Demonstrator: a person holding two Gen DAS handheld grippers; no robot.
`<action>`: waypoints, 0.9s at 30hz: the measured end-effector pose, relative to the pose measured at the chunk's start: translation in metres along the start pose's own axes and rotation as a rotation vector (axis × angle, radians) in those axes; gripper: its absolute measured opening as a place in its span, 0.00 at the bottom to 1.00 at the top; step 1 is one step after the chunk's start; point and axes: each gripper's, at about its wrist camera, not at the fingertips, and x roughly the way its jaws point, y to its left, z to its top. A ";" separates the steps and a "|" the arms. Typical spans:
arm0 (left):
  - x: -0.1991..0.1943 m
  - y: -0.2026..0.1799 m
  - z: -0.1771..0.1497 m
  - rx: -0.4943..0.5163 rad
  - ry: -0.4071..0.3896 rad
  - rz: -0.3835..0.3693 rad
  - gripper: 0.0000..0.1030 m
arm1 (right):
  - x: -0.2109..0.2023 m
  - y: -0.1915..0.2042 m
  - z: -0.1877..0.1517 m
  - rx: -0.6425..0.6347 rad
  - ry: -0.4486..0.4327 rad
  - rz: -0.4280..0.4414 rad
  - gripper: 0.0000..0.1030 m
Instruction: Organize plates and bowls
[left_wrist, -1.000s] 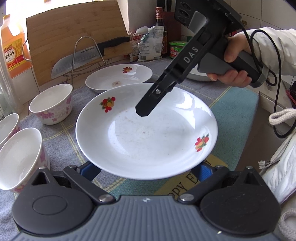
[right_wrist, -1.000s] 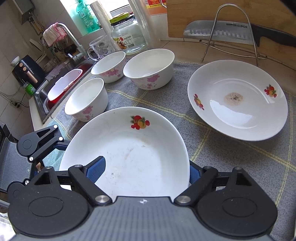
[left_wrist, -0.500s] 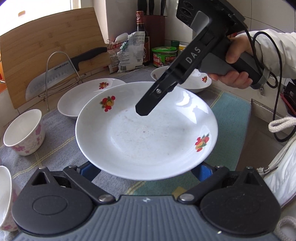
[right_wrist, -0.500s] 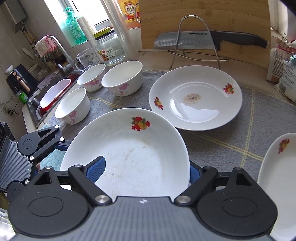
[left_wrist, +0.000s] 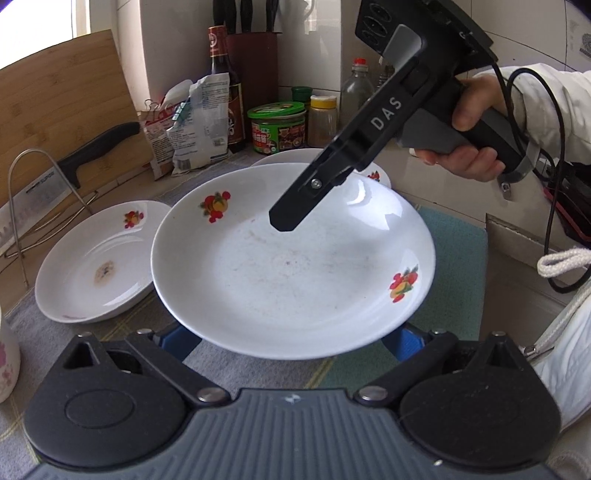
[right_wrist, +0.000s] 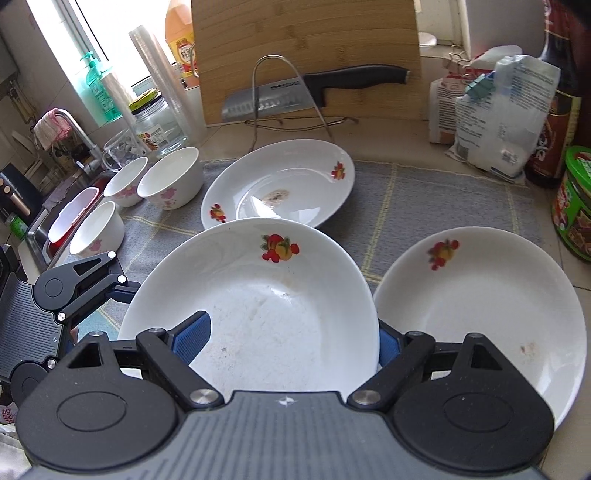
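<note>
The right gripper (right_wrist: 291, 341) clamps a plate (right_wrist: 258, 295) above the bench (right_wrist: 424, 210), between two other plates; three bowls (right_wrist: 171, 177) sit left.
</note>
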 end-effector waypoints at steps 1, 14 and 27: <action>0.004 -0.002 0.003 0.005 0.000 -0.006 0.98 | -0.003 -0.006 -0.002 0.008 -0.004 -0.008 0.90; 0.051 -0.019 0.043 0.060 -0.002 -0.073 0.98 | -0.032 -0.064 -0.013 0.083 -0.040 -0.066 0.90; 0.076 -0.023 0.065 0.083 0.004 -0.100 0.98 | -0.041 -0.095 -0.017 0.122 -0.055 -0.090 0.90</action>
